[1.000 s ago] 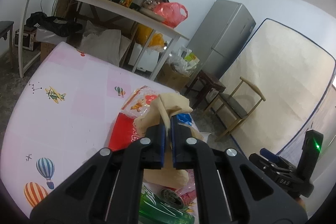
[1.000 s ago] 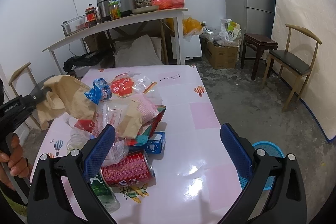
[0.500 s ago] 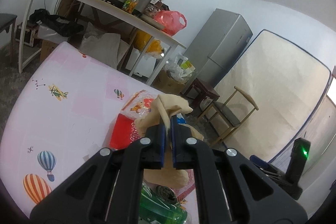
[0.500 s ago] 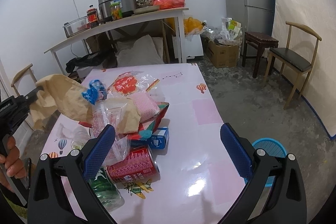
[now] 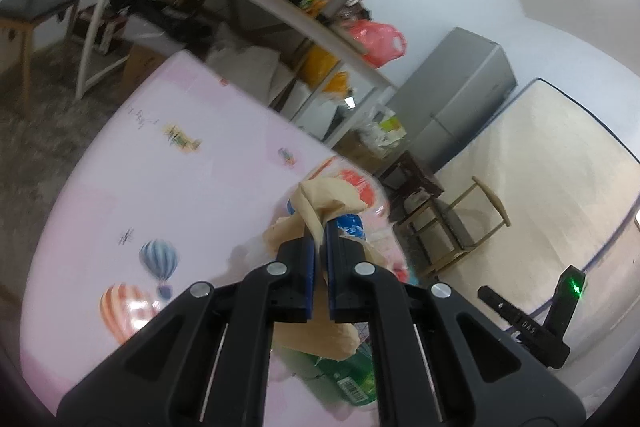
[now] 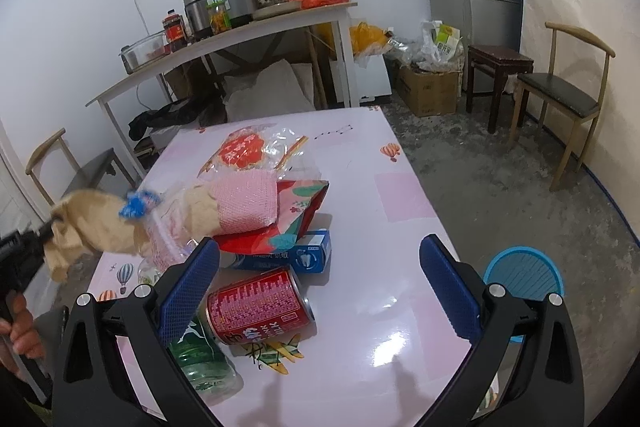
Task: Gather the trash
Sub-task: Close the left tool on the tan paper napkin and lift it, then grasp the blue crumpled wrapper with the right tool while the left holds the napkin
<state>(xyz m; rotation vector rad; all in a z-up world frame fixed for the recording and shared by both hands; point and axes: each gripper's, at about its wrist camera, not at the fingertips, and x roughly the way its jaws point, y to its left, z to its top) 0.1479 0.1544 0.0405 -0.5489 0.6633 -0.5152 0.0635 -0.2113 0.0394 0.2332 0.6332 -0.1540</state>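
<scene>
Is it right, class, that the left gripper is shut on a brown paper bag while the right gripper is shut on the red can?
Not quite. The right gripper is open and holds nothing; the red can lies on the table between its fingers, as the right wrist view shows. The left gripper is indeed shut on the brown paper bag.

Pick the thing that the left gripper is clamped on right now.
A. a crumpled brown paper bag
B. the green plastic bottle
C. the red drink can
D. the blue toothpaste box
A. The left gripper has its jaws shut on the crumpled brown paper bag, held up off the pink table, while the red can lies on the table.
</scene>
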